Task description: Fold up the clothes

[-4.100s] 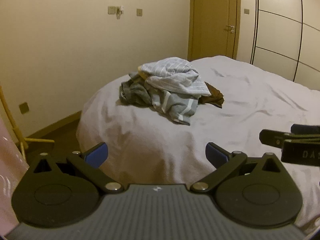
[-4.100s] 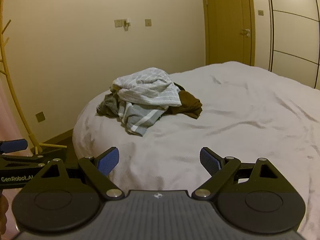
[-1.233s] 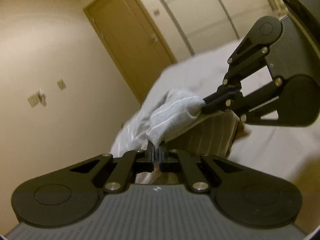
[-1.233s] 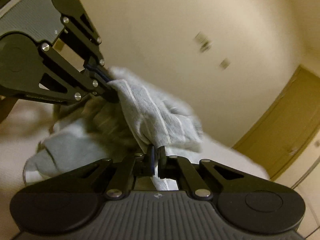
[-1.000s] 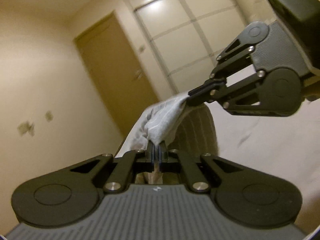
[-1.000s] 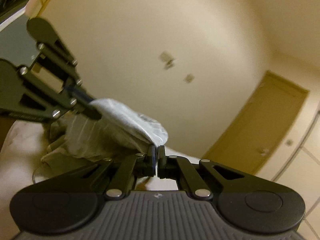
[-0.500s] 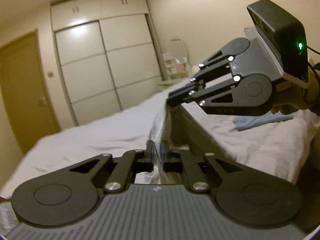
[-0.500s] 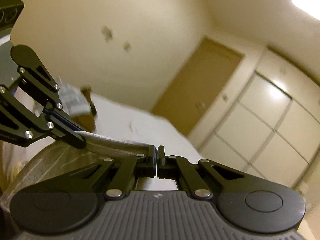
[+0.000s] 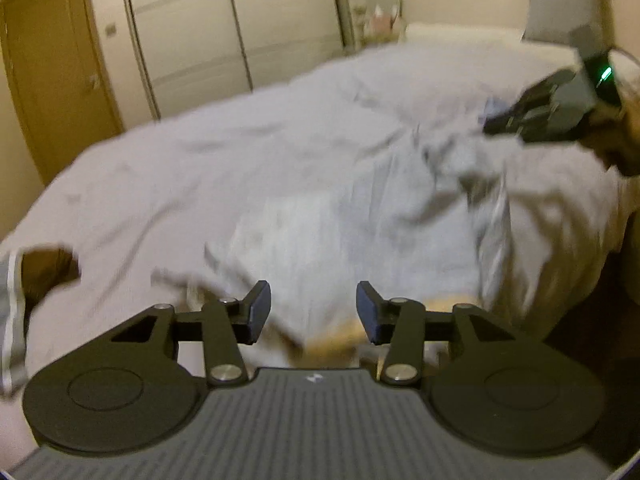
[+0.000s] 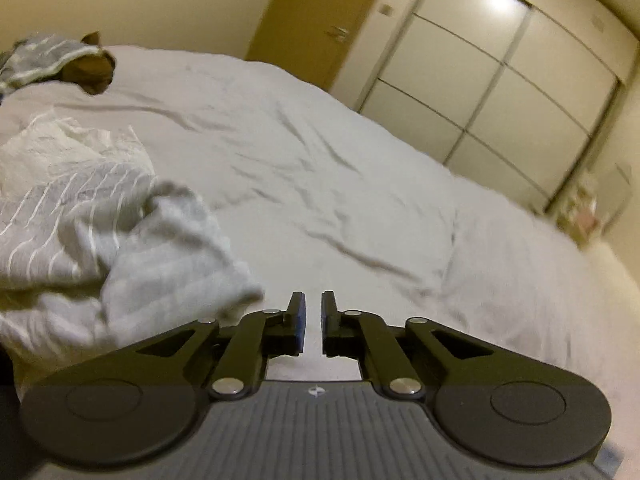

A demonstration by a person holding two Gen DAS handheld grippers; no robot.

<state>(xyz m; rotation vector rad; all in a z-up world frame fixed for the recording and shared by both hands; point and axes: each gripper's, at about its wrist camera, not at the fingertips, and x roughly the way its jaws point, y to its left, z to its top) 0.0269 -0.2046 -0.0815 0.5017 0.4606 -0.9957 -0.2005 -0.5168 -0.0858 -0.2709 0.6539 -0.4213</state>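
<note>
Right tool, shirt seemingly just left

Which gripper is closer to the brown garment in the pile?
Left. The left gripper has the brown garment just leftward; from the right gripper it lies far across the bed.

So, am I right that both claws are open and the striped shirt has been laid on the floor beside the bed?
Not quite: the striped shirt lies on the bed, not the floor, as the right wrist view shows. Both the left claw and right claw are indeed open.
</note>
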